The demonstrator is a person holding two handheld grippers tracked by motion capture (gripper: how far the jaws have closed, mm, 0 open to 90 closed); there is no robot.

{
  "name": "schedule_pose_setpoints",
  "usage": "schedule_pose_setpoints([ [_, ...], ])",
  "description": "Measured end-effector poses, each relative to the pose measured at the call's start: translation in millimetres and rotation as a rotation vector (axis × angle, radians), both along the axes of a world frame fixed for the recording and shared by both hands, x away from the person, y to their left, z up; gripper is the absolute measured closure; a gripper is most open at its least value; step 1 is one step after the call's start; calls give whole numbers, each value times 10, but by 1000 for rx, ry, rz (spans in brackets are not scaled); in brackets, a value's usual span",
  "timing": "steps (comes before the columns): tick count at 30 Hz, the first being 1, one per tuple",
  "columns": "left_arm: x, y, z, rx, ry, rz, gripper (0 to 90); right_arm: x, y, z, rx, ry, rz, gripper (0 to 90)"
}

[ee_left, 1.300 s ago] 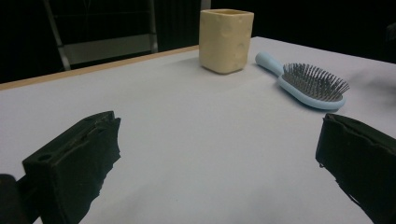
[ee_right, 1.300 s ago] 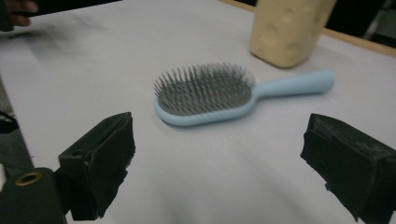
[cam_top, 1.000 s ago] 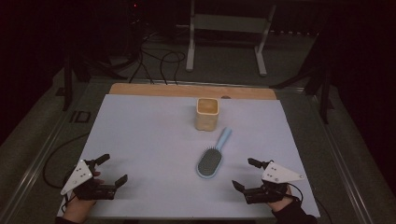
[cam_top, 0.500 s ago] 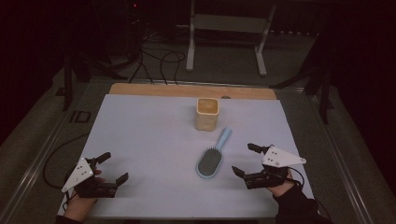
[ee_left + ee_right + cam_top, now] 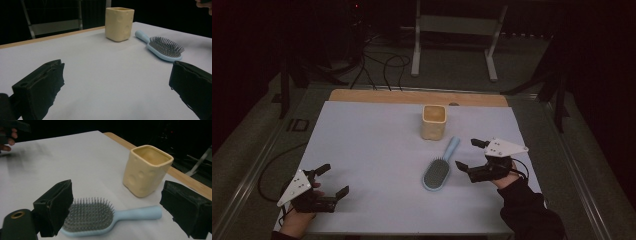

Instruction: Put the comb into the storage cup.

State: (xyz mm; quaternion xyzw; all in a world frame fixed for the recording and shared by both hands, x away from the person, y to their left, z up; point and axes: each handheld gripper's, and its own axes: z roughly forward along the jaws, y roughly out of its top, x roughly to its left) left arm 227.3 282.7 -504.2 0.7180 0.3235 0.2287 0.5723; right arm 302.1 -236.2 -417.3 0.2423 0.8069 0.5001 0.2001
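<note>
From the high view, my right claw [image 5: 472,154] sits just beside the brush [image 5: 439,169], jaws spread wide and holding nothing. The brush lies flat on the white desk [image 5: 372,140], bristles up, its handle pointing away from me toward the cup [image 5: 433,121], which stands upright a little beyond the handle's end; the two look close but apart. My left claw [image 5: 331,181] rests low at the near left corner of the desk, well apart from everything, also spread open and empty. So I judge the work as barely begun: the brush is not yet gripped, not lifted, and the cup holds nothing that I can see.

In the left claw view, my two jaws stand wide at either edge with bare desk between them. Farther off lie the brush [image 5: 162,46] and the cup [image 5: 119,23], the handle tip near the cup's base.

In the right claw view, the jaws frame the brush [image 5: 100,220]: its bristled head lies by the jaw at the left of the picture, the handle runs toward the other jaw, and neither jaw touches it that I can tell. The cup [image 5: 147,170] stands just behind, its inside looking empty. What is left, as I read it, is everything: close on the brush, raise it, and stand it in the cup.
</note>
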Motion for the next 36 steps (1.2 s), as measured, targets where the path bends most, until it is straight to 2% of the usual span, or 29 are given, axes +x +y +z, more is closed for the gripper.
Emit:
schedule_pose_setpoints([
  [6,1,-6,-1,3,-1,-3,0,187,64,-2,-24,10,9,129],
  [9,1,-4,-2,3,-2,-2,0,304,86,-35,-26,30,7,139],
  [14,0,-5,-2,8,-4,-2,0,455,133,-147,-58,45,-11,206],
  [19,1,2,-1,2,-5,0,0,563,153,-248,-58,69,-15,250],
  [21,-1,2,0,4,-8,-1,0,660,194,-330,-86,85,-20,282],
  [26,0,5,-3,-2,-4,-1,0,799,234,-458,-107,98,-70,487],
  [30,0,6,-2,-3,-5,-2,0,918,249,-552,-156,95,-95,637],
  [35,-1,6,-3,-2,-4,-3,0,1047,292,-618,-202,98,-98,831],
  [36,-1,6,-3,-2,-4,-3,0,1047,292,-618,-202,98,-98,831],
])
